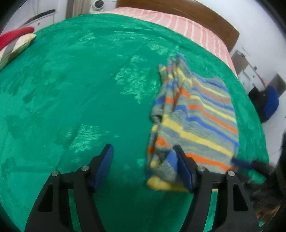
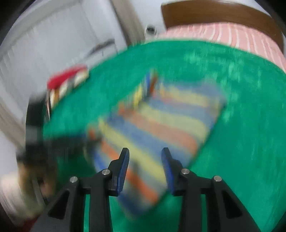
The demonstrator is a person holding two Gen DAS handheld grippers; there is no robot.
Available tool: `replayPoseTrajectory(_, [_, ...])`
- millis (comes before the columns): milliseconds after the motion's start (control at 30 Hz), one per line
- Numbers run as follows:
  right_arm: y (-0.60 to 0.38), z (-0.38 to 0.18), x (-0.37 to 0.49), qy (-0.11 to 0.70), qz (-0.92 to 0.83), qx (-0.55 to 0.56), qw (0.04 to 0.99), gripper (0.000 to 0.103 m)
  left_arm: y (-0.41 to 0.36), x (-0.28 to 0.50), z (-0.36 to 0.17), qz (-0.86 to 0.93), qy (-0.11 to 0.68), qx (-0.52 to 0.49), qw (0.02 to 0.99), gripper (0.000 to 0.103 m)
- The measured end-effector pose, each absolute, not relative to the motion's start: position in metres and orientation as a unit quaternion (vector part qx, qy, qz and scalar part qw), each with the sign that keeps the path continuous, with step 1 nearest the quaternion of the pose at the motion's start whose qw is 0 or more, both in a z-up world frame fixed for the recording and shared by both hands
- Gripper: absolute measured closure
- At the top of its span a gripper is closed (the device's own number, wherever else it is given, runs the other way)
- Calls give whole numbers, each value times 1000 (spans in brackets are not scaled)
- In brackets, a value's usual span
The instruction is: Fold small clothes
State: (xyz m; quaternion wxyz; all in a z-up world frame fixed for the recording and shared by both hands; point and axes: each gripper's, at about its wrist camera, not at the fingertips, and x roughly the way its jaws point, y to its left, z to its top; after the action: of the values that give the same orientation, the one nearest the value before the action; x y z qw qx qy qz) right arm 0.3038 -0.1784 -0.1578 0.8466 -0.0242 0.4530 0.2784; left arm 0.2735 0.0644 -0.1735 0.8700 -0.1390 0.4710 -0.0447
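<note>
A small striped knit garment [image 1: 194,121], with blue, orange, yellow and grey stripes, lies partly folded on a green blanket [image 1: 80,89]. My left gripper [image 1: 143,160] is open; its right finger touches the garment's near left corner. The other gripper shows blurred at the garment's near right corner [image 1: 250,164]. In the right wrist view the garment [image 2: 157,121] is motion-blurred. My right gripper [image 2: 145,157] is open and hovers just above its near edge, holding nothing. The left gripper shows as a dark blur at the left [image 2: 68,142].
A red and striped pile of clothes [image 1: 16,41] lies at the blanket's far left edge, also in the right wrist view [image 2: 68,82]. A pink striped sheet [image 1: 187,25] and brown headboard [image 1: 196,12] are behind. A blue and black bag [image 1: 268,101] sits off the bed's right.
</note>
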Motion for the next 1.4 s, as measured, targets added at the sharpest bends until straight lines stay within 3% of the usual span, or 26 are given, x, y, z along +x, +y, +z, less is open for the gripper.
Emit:
replayPoseTrajectory(167, [-192,-168,282,441,250,-15,862,64,74,262,-146,-67,455,-139,877,25])
replayPoseTrajectory(367, [-201,-126,304,399,216,-18,891,64,35,324,-121,-151,474,-113,860,17])
replayPoseTrajectory(433, [-199,-112,321,382,209,-11,900,63,18,348,-128,-144,488,-77,857,17])
replayPoseTrajectory(500, [-198,-107,343,381,212,8,900,56,14,366,-142,-118,502,-60,855,18])
replayPoseTrajectory(600, [-199,-127,376,407,211,46,888,56,29,382,-169,-55,520,-57,850,18])
replayPoseTrajectory(700, [-200,-166,392,453,200,63,867,55,45,373,-176,-66,513,-88,851,18])
replayPoseTrajectory(933, [-190,-122,338,406,204,19,891,55,60,310,-144,-139,489,-91,857,17])
replayPoseTrajectory(1033, [-182,-121,305,407,230,-3,884,53,57,292,-157,-143,509,-62,846,17])
replayPoseTrajectory(1133, [-177,-156,289,457,228,-14,860,52,55,273,-173,-127,513,2,849,19])
replayPoseTrajectory(1200, [-182,-174,273,467,222,-15,856,52,58,262,-171,-125,512,22,849,19])
replayPoseTrajectory(1333, [-203,-160,254,463,220,20,858,52,73,255,-149,-145,516,12,844,19])
replayPoseTrajectory(1367, [-210,-151,255,450,223,34,864,51,78,264,-140,-164,507,-13,846,15])
replayPoseTrajectory(1400, [-216,-143,260,439,222,47,869,40,79,275,-136,-179,501,-35,846,5])
